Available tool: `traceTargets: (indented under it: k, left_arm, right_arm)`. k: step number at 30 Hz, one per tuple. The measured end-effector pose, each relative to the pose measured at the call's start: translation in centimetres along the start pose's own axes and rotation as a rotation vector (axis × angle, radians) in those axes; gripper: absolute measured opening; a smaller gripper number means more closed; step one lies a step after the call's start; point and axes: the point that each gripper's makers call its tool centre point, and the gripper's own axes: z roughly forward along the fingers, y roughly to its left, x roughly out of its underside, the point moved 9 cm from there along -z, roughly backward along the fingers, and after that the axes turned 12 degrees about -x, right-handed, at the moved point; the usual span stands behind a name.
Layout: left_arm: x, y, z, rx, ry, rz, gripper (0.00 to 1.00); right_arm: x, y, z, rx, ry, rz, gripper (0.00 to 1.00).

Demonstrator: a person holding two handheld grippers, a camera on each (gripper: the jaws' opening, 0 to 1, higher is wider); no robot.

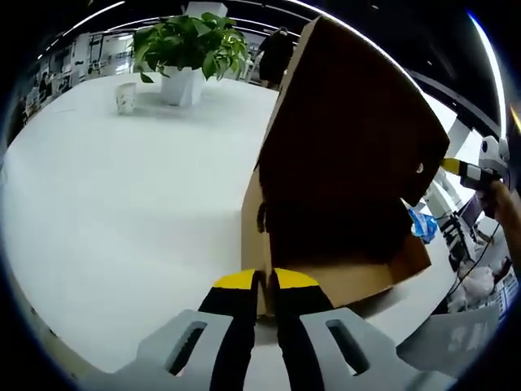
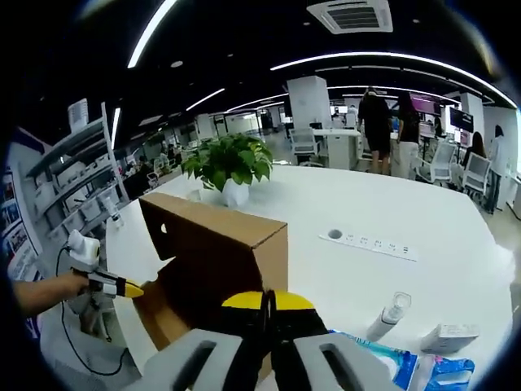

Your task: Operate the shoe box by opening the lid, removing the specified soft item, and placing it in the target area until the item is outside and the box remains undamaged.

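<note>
Box held at both ends, lid up

The box sits on the white table, well this side of the plant, with its lid standing nearly upright over the tray. The left gripper has its jaws pressed together, pinching the box's near corner edge. In the right gripper view the right gripper has its jaws closed too, against the top edge of the box, though whether card lies between them I cannot tell. The box's long axis runs from one gripper towards the other, its open side facing up. The risk, as I judge it: pulling the two ends apart or twisting could tear or crease the thin card, or the lid could drop shut. The soft item is hidden.
</note>
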Motion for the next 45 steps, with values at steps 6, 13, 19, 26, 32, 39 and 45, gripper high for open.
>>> traceTargets:
  k: [6, 13, 19, 26, 32, 39, 45]
  left_arm:
    - [0.0, 0.1, 0.0, 0.008, -0.002, -0.003, 0.05]
    - [0.1, 0.1, -0.1, 0.013, -0.011, 0.001, 0.06]
    - [0.1, 0.0, -0.2, 0.012, -0.011, 0.032, 0.06]
    - [-0.1, 0.0, -0.6, 0.000, -0.023, 0.090, 0.05]
    - [-1.6, 0.3, -1.3, -0.010, -0.077, 0.114, 0.07]
    - [-4.1, 0.1, -2.5, -0.019, -0.147, 0.145, 0.15]
    - [-5.5, -0.2, -3.0, -0.014, -0.190, 0.167, 0.15]
  right_arm:
    - [0.4, 0.3, -0.2, 0.003, -0.008, 0.000, 0.00]
    - [1.1, 0.7, -0.5, 0.012, -0.015, 0.004, 0.00]
    - [1.9, 1.3, -0.7, 0.019, -0.023, 0.009, 0.00]
    - [2.4, 1.8, -0.9, 0.024, -0.037, 0.016, 0.00]
    - [2.7, 2.2, -1.2, 0.031, -0.046, 0.013, 0.00]
    - [3.0, 2.7, -1.7, 0.033, -0.056, 0.019, 0.00]
    - [3.5, 3.3, -2.0, 0.032, -0.054, 0.022, 0.00]
